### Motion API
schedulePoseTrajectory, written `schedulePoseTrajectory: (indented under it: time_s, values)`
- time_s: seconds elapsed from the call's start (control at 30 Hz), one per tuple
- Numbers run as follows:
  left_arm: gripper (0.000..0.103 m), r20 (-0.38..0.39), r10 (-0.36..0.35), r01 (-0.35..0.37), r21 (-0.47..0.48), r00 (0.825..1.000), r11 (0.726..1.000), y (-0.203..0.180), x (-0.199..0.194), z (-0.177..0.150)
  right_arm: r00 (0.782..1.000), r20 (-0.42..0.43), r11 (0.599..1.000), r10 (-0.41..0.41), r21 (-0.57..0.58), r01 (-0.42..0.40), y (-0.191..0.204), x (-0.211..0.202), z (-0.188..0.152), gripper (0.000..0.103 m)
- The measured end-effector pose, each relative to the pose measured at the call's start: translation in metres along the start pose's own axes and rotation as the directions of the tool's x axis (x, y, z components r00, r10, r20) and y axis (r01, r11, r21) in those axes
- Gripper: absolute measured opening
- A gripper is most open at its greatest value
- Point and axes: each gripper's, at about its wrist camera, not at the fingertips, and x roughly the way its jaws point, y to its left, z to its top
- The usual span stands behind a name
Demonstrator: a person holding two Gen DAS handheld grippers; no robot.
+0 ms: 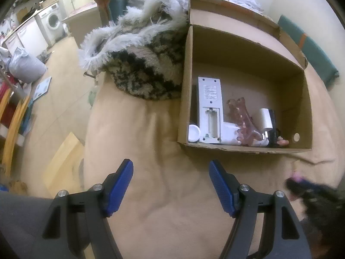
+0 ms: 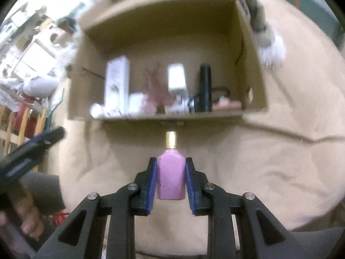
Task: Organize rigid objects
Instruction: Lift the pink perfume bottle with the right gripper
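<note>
Between your right gripper (image 2: 170,170)'s blue pads: the pink bottle (image 2: 171,178), clamped and clear of the bed.

So you've got the bottle pinched on its two flat sides, gold cap (image 2: 171,139) pointing straight away from the tool, long axis running along the fingers. That cap aims right at the near wall of the cardboard box (image 2: 254,69), which sits just ahead on the tan blanket (image 2: 269,161) with its opening facing you. My guess is the next bit is just carrying it forward over that near wall and setting it down in the free floor behind the row already inside: white remote (image 1: 210,108), pink hair claw (image 1: 241,118), black cylinder (image 2: 204,87). Your left gripper (image 1: 170,185) hangs with jaws wide apart and nothing in them, off to the left of the box, so the right hand's clearly the one doing this.
</note>
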Motion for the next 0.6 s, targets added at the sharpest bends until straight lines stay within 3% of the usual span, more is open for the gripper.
schedulePoseTrajectory:
  time_s: [0.2,0.33,0.6]
  values:
    - [0.070,-0.003,0.022,-0.022,0.015,1.000,1.000,-0.003,0.007,-0.002,0.978,0.203,0.998,0.037,-0.055,-0.026,-0.014,-0.051,0.034,0.026]
    - [0.070,-0.001,0.038,-0.038,0.033,0.999,0.999,-0.005,0.012,-0.005,0.960,0.280,0.998,0.026,-0.066,-0.008,-0.026,-0.058,0.049,0.026]
    - [0.070,0.016,-0.009,0.008,0.051,1.000,0.999,-0.022,0.018,-0.013,0.968,0.244,0.998,0.065,0.012,-0.070,-0.044,-0.033,0.050,0.026]
